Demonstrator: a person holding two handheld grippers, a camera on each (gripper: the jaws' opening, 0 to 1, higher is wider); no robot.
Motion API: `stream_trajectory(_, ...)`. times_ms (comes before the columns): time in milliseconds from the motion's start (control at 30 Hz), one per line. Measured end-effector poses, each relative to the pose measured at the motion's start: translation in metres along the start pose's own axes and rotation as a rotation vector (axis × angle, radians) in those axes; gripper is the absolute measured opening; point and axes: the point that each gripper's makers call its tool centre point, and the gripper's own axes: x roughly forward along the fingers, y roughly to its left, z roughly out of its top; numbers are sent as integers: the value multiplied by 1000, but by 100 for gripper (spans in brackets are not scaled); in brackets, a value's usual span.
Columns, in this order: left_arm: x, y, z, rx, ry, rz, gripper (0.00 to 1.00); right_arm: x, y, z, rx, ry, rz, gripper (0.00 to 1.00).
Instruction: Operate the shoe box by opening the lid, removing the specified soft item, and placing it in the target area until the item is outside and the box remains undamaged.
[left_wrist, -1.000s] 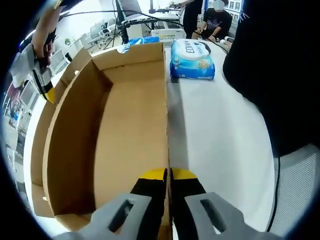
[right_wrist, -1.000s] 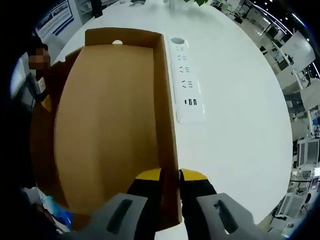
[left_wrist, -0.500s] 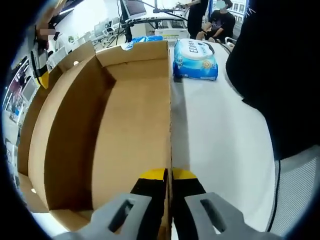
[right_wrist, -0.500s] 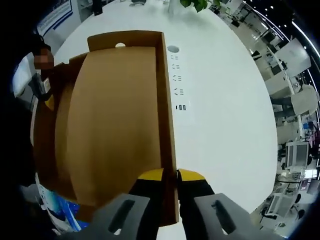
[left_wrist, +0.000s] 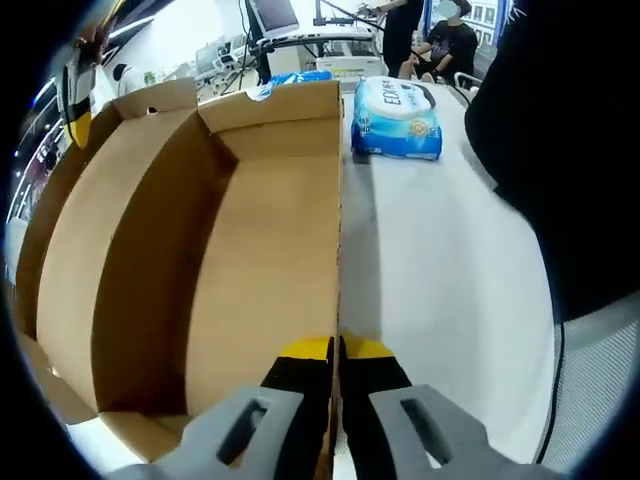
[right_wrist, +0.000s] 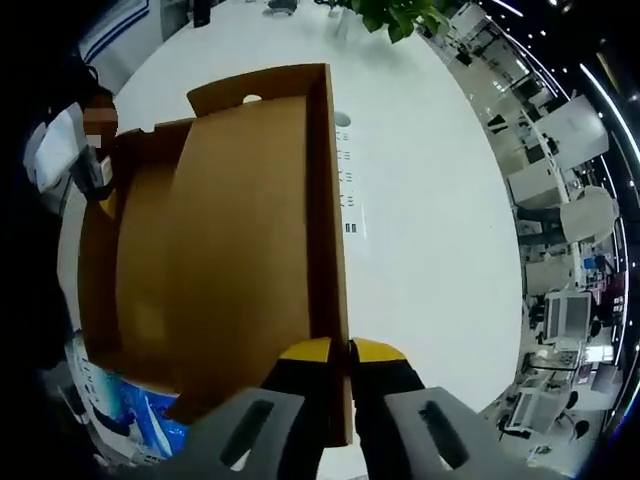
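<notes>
Bright overhead light, soft shadows, strong fisheye edge distortion.

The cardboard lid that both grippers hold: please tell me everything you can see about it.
The lid is plain brown corrugated cardboard, a shallow tray with raised side walls, its hollow inner face toward both cameras. One short end wall has a small round hole. It is lifted and tilted above the white table. The left gripper and the right gripper each pinch one of its long side walls. In the right gripper view, the box beneath holds a blue pack.
</notes>
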Motion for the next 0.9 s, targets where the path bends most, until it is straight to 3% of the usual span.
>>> stream_trajectory(333,0,0,0,5,7,11,0,-26,6,4,-39,-14,-61,1)
stream_trajectory(467,0,-1,1,-5,0,8,0,-27,-3,3,-34,-23,-80,1)
stream_trajectory(900,1,-2,1,2,5,10,0,-60,18,10,-75,-47,-161,1)
